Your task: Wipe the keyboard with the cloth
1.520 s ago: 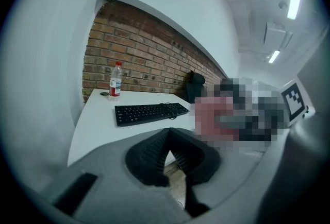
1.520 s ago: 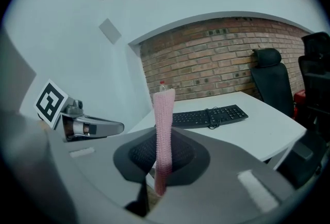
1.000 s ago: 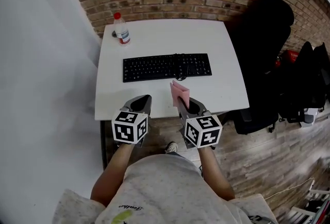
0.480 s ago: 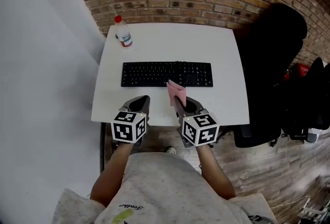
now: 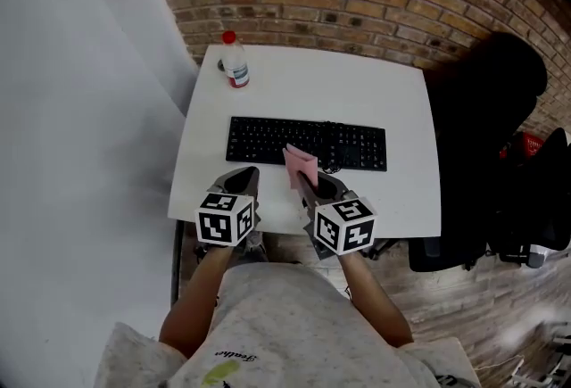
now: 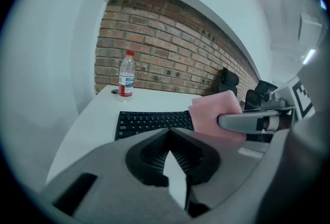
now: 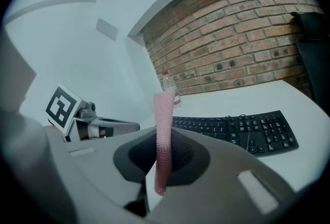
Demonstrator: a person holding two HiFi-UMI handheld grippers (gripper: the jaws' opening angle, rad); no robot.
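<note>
Bright, even indoor light, soft faint shadows, strong fisheye bending, dark vignetted corners in both gripper views.

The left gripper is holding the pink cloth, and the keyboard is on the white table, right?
No, the right gripper holds the pink cloth, as the right gripper view shows. The left gripper is shut on nothing. The keyboard is on the white table.

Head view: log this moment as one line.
right gripper: shut on pink cloth | left gripper: shut, empty | keyboard: on table, cloth by its near edge | bottle: far-left corner
</note>
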